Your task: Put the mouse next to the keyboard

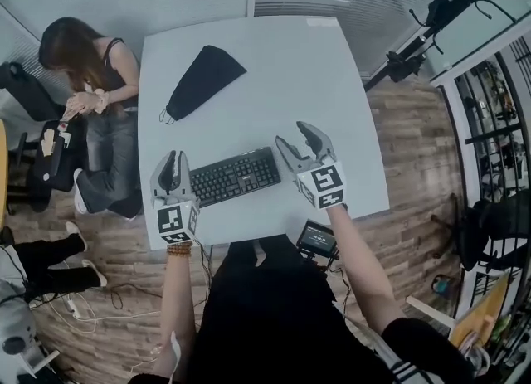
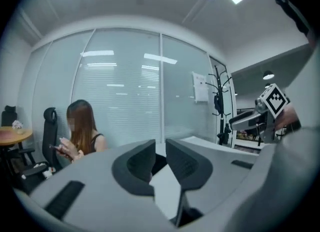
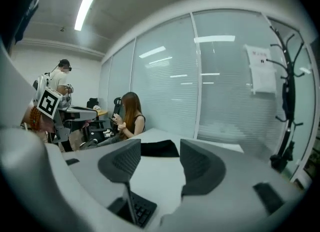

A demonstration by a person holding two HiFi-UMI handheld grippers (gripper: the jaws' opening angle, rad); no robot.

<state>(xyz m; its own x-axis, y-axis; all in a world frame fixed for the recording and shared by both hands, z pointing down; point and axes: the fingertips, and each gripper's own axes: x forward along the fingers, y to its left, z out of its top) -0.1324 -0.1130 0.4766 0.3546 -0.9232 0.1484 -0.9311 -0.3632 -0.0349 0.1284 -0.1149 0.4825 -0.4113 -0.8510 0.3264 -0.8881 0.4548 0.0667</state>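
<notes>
Just over the desk (image 1: 274, 75), left hand-held gripper (image 1: 172, 162) barely apart, right hand-held gripper (image 1: 297, 138) wide, both empty; keyboard (image 1: 235, 177) between them.

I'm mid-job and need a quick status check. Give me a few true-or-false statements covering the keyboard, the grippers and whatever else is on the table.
1. The keyboard lies on the table between the left gripper and the right gripper. True.
2. The right gripper is shut on a mouse. False: its jaws stand apart with nothing between them.
3. A black pouch lies on the table beyond the keyboard. True.
4. A mouse sits on the table just right of the keyboard. False: that spot is bare, and no mouse shows in any view.
5. The seated person is at the right of the table in the head view. False: they sit at its left.
</notes>
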